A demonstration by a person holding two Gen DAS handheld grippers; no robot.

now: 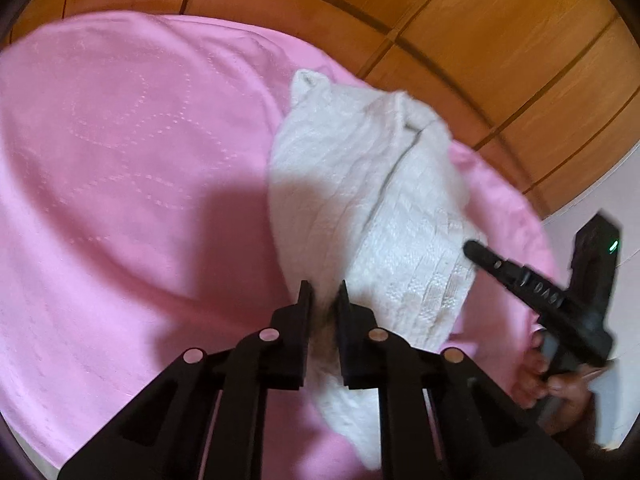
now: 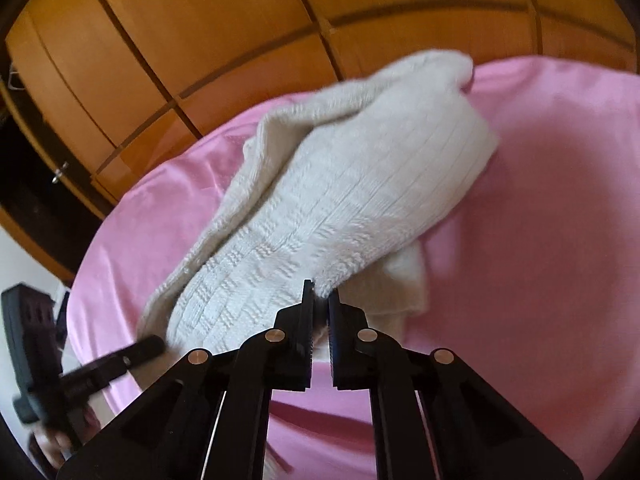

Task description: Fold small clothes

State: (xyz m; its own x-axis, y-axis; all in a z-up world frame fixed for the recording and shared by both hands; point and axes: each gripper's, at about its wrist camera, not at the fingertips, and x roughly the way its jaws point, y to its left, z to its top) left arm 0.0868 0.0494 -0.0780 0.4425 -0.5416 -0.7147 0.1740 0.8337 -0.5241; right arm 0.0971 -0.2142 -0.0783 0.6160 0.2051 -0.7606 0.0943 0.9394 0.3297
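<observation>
A small white knitted garment point(image 1: 360, 184) lies part folded on a pink sheet point(image 1: 120, 160). My left gripper point(image 1: 324, 292) is shut on the garment's near edge, with white cloth between its fingers. My right gripper point(image 2: 321, 294) is shut on the garment's point(image 2: 320, 208) other near corner and holds it lifted a little over the sheet point(image 2: 540, 200). In the left wrist view the right gripper point(image 1: 474, 249) shows at the right, at the garment's ribbed hem. In the right wrist view the left gripper point(image 2: 154, 345) shows at the lower left, at the garment's edge.
An orange wooden wardrobe point(image 1: 460, 20) with dark grooves stands behind the bed, also seen in the right wrist view point(image 2: 200, 40). A person's hand point(image 1: 548, 384) holds the right gripper's handle. The pink sheet stretches wide to the left of the garment.
</observation>
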